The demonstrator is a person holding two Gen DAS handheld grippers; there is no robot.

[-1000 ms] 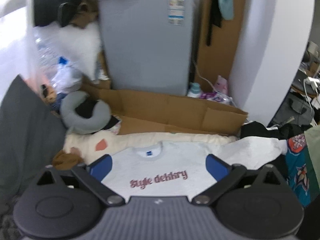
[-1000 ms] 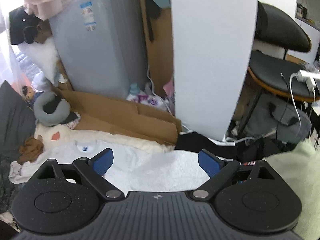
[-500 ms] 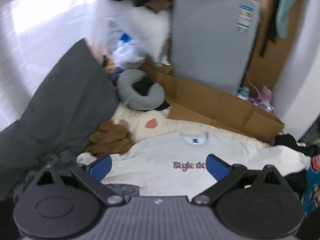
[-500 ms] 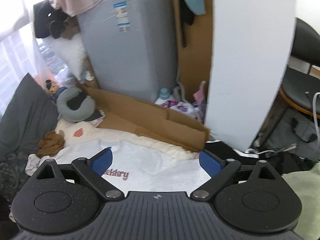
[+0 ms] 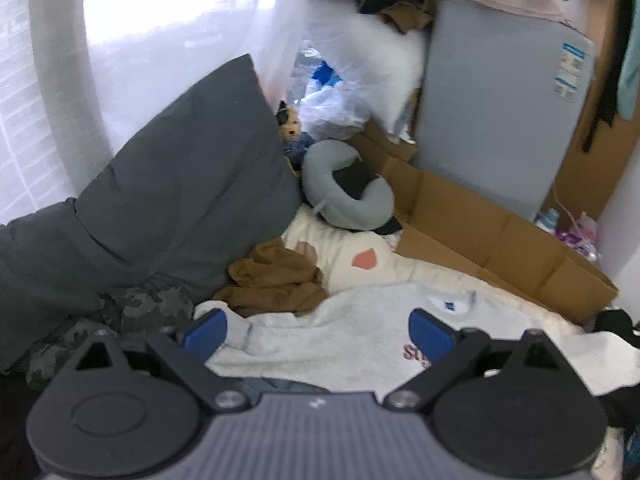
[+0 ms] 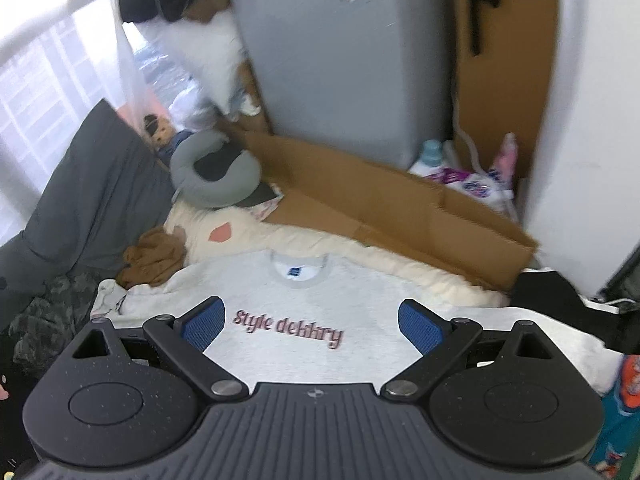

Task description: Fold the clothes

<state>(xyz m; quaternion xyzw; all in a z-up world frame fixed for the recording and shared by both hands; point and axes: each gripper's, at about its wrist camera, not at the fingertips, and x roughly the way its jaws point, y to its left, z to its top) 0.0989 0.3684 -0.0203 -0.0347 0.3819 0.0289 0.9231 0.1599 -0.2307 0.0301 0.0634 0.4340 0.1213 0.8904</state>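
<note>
Left wrist view: your left gripper (image 5: pixel 318 330), jaws spread, hangs over the sweatshirt (image 5: pixel 348 340) sleeve end beside the brown garment (image 5: pixel 276 278); pinch that cuff.

Right wrist view: your right gripper (image 6: pixel 312 324), jaws spread (empty), frames the chest print; grab the opposite sleeve.

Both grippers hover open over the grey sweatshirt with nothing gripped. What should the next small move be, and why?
Probably lower the left gripper onto the sweatshirt sleeve cuff and close. The sweatshirt lies flat, front up and unfolded, both jaws are spread wide, and the cuff sits by the left gripper's fingertip.

Black left gripper (image 5: pixel 318 330); right gripper (image 6: pixel 312 320) alike; blue pads (image 6: pixel 420 326).
</note>
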